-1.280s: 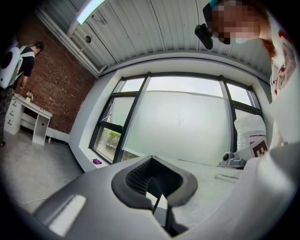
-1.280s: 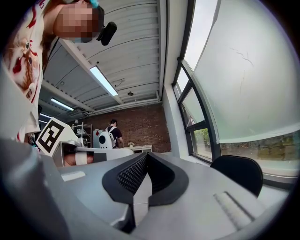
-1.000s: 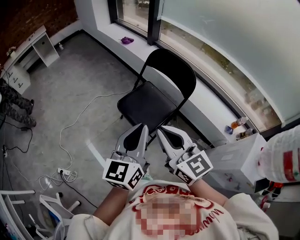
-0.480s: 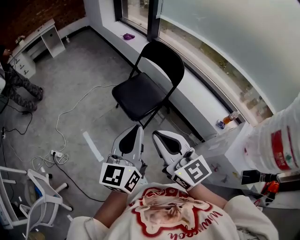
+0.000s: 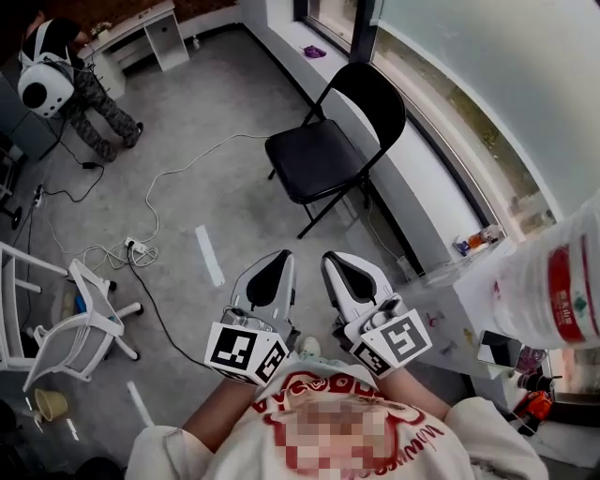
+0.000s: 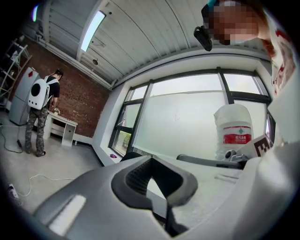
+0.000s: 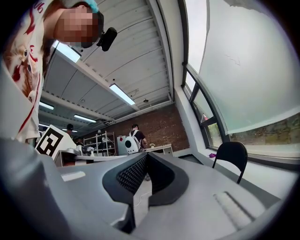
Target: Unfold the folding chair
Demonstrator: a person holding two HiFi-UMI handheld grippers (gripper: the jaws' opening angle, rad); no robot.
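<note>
The black folding chair [image 5: 323, 157] stands unfolded on its legs beside the window sill, seat flat and backrest [image 5: 377, 92] upright. It also shows small at the right of the right gripper view, the chair [image 7: 233, 153] under the window. My left gripper [image 5: 277, 259] and right gripper [image 5: 335, 260] are held side by side close to my chest, well short of the chair with bare floor between. Both are shut with nothing between the jaws. The left gripper [image 6: 151, 163] and right gripper [image 7: 143, 159] point level into the room.
A person with a white backpack [image 5: 54, 82] stands at the far left by a white desk [image 5: 155, 26]. A white cable [image 5: 159, 187] and power strip [image 5: 137, 246] lie on the floor. A white rack [image 5: 75, 328] is at left, a water bottle [image 5: 553, 291] and white table [image 5: 464, 305] at right.
Both grippers have drawn back from the chair together, still shut. The chair now sits farther off and higher right in the head view, and the person at the left has come into sight.
</note>
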